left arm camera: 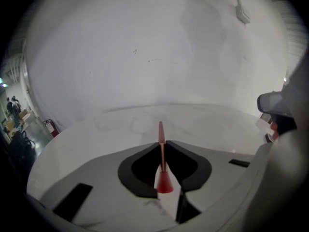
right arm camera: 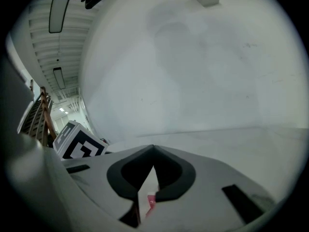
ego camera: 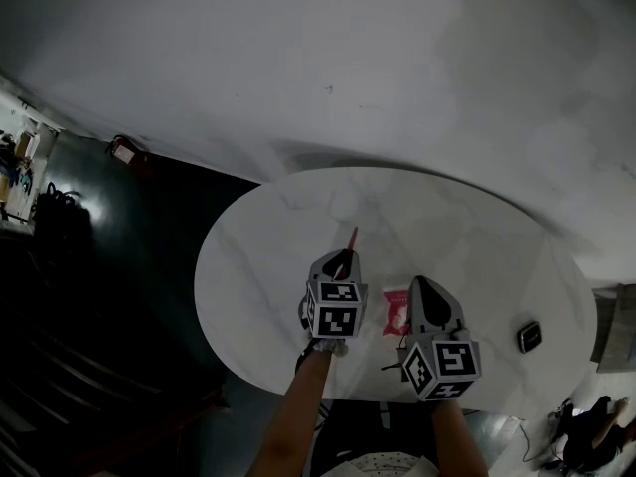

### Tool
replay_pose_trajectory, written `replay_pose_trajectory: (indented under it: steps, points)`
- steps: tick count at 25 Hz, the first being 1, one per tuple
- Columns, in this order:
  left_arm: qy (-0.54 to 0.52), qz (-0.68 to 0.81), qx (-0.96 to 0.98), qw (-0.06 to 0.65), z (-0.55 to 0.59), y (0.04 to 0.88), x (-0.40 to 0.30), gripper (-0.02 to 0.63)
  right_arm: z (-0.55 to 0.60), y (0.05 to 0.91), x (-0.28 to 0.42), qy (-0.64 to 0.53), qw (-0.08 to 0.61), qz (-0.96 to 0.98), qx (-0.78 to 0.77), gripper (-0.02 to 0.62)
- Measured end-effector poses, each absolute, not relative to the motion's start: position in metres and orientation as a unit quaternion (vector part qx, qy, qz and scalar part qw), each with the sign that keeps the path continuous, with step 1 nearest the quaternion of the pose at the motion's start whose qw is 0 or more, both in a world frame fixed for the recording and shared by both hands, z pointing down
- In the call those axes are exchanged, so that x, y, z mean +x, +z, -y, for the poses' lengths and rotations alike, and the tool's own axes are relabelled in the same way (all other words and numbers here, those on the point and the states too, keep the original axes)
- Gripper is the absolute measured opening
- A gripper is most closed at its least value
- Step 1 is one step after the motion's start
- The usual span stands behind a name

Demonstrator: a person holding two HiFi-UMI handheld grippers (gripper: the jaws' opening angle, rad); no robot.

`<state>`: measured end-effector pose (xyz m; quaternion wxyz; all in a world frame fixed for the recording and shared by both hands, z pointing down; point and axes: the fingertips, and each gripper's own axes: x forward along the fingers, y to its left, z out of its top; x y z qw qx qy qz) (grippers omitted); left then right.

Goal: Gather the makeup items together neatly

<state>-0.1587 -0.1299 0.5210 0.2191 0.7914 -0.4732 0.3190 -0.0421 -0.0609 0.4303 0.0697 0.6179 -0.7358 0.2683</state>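
Observation:
A thin red makeup brush or pencil (left arm camera: 161, 149) is pinched between the jaws of my left gripper (left arm camera: 162, 144); its tip sticks out past the jaw tips and its wider end shows behind them. In the head view the left gripper (ego camera: 343, 259) hangs above the white oval table (ego camera: 477, 237), with the red stick (ego camera: 351, 238) pointing away. My right gripper (ego camera: 423, 284) sits just to its right, jaws together with nothing between them (right arm camera: 153, 149). A red and white makeup packet (ego camera: 396, 312) lies on the table between the two grippers and shows under the right jaws (right arm camera: 151, 200).
A small dark compact-like item (ego camera: 529, 336) lies near the table's right edge. A dark floor surrounds the table on the left, with a red fire extinguisher (ego camera: 123, 150) against the white wall. A thin dark item (ego camera: 390, 367) lies at the near edge.

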Motion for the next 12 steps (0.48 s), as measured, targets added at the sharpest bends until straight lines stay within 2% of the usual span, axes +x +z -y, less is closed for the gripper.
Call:
replay_pose_trajectory:
  steps: [12]
  points:
    - [0.313, 0.475, 0.791, 0.224, 0.137, 0.52, -0.108, 0.086, 0.056, 0.434, -0.017, 0.279, 0.062, 0.719, 0.634, 0.003]
